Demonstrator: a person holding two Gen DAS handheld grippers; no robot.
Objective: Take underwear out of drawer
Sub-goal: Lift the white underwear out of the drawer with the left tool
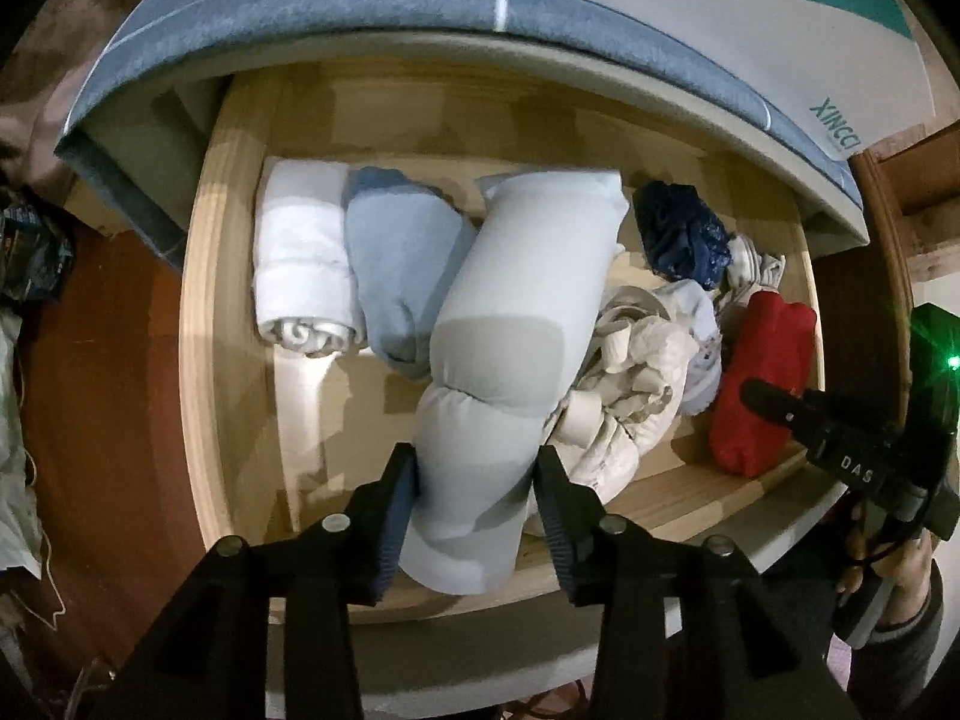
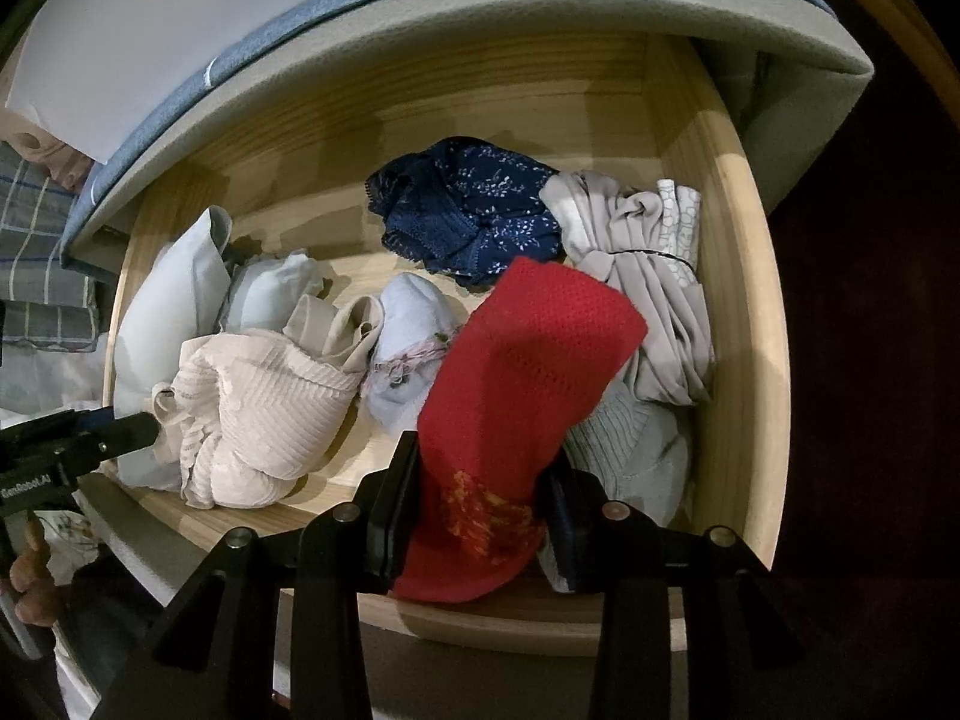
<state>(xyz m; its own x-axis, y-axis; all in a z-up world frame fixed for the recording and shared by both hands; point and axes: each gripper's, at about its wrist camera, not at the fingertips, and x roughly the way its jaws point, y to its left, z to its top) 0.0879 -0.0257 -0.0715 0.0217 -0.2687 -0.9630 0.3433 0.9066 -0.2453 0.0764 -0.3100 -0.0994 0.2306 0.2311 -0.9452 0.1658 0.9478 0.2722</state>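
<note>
An open wooden drawer (image 1: 201, 312) holds rolled and bunched underwear. My left gripper (image 1: 477, 462) is shut on the near end of a pale grey roll (image 1: 528, 276), which slants up over a light blue roll (image 1: 402, 264). My right gripper (image 2: 486, 456) is shut on a red knit piece (image 2: 528, 372) with an orange print, lifted at its near end above the drawer (image 2: 756, 300). In the left wrist view the red piece (image 1: 759, 378) lies at the drawer's right, with the right gripper (image 1: 780, 408) beside it. The left gripper (image 2: 129, 429) shows at the right wrist view's left edge.
A white roll (image 1: 300, 258) lies at the drawer's left. A cream ribbed piece (image 2: 264, 408), a navy patterned piece (image 2: 474, 204), a beige bundle (image 2: 648, 276) and a pale blue piece (image 2: 408, 348) fill the rest. A grey-blue mattress edge (image 1: 420, 6) overhangs the drawer's back.
</note>
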